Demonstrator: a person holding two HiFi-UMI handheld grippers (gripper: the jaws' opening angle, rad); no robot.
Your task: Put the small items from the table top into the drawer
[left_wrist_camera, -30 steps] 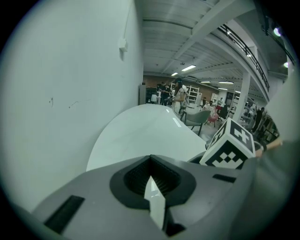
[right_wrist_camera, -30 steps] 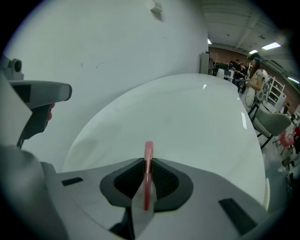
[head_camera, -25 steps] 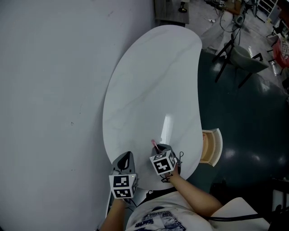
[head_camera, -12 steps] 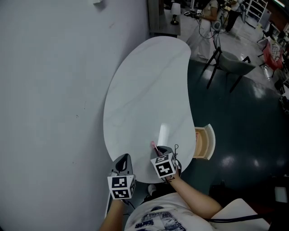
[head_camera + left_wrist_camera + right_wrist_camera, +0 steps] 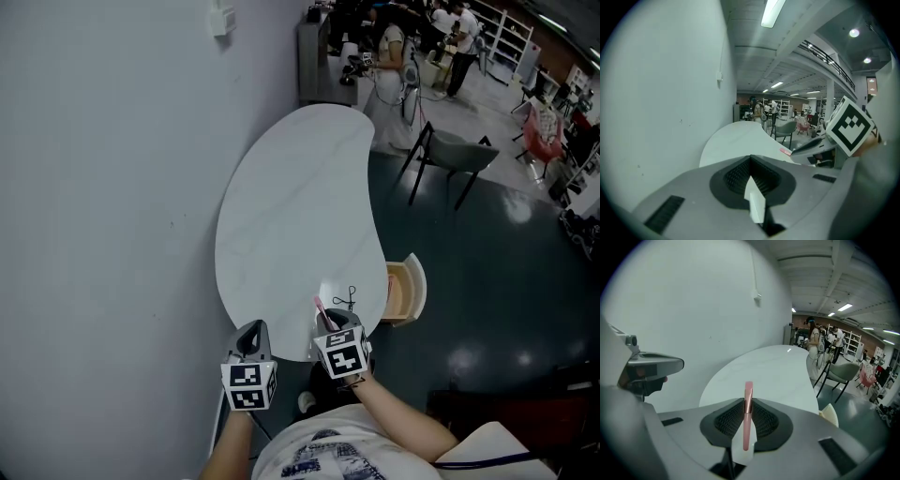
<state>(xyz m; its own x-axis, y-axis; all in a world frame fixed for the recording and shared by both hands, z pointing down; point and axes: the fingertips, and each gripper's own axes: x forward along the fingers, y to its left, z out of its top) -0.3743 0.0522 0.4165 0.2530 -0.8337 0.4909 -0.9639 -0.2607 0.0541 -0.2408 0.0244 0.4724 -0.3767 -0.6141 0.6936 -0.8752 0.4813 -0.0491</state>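
Observation:
My right gripper is shut on a thin pink stick, which juts out past the jaws in the right gripper view. It hovers over the near end of the white kidney-shaped table. A small black wiry item lies on the table just beyond it. The wooden drawer stands open at the table's right side. My left gripper is beside the right one, at the table's near left edge; its jaws meet with nothing between them.
A grey wall runs along the table's left side. A grey chair stands on the dark floor past the drawer. Several people and shelves are at the far end of the room.
Both grippers have risen and drawn back toward the table's near end, the pink stick still held. The view has pulled back, and the black wiry item now shows on the table.

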